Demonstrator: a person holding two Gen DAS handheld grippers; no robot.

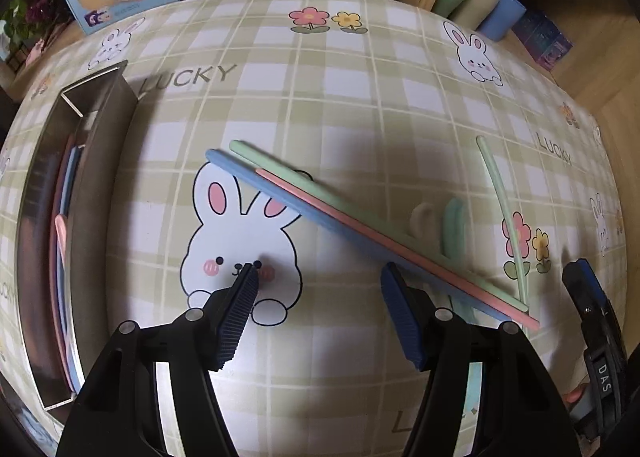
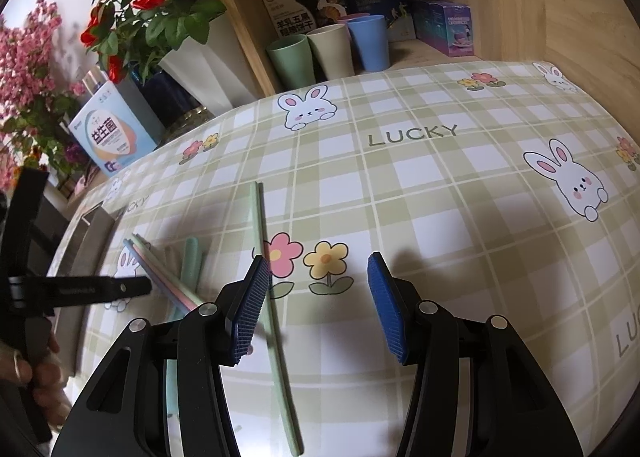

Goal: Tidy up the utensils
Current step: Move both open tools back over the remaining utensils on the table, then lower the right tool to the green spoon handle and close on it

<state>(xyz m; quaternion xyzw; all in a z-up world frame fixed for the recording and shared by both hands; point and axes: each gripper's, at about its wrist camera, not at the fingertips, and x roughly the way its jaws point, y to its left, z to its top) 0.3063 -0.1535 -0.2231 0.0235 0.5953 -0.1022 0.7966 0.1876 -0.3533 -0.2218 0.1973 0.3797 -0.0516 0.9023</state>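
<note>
Left wrist view looks steeply down on the tabletop (image 1: pixel 360 105), covered by a green plaid cloth printed with rabbits and flowers. The left tool (image 1: pixel 320 269) hangs with its 2 ribbed blue pads spread, nothing between them. Just beyond it lie 3 chopsticks bunched side by side on a diagonal: a blue chopstick (image 1: pixel 280 199), a pink chopstick (image 1: pixel 360 233) and a green chopstick (image 1: pixel 288 173). A separate pale green chopstick (image 1: pixel 502 209) lies to their right, its near end close to theirs. Between them sit a cream spoon (image 1: pixel 422 219) and a mint spoon (image 1: pixel 454 229), blurred. At the left edge stands a metal tray (image 1: pixel 96 193) already holding several utensils. In the right wrist view, the right tool (image 2: pixel 318 277) is also spread and empty, its left pad just beside the pale green chopstick. A hand (image 2: pixel 36 377) grips the left tool's handle. 3 cups (image 2: pixel 332 49) stand on the wooden shelf behind.
</note>
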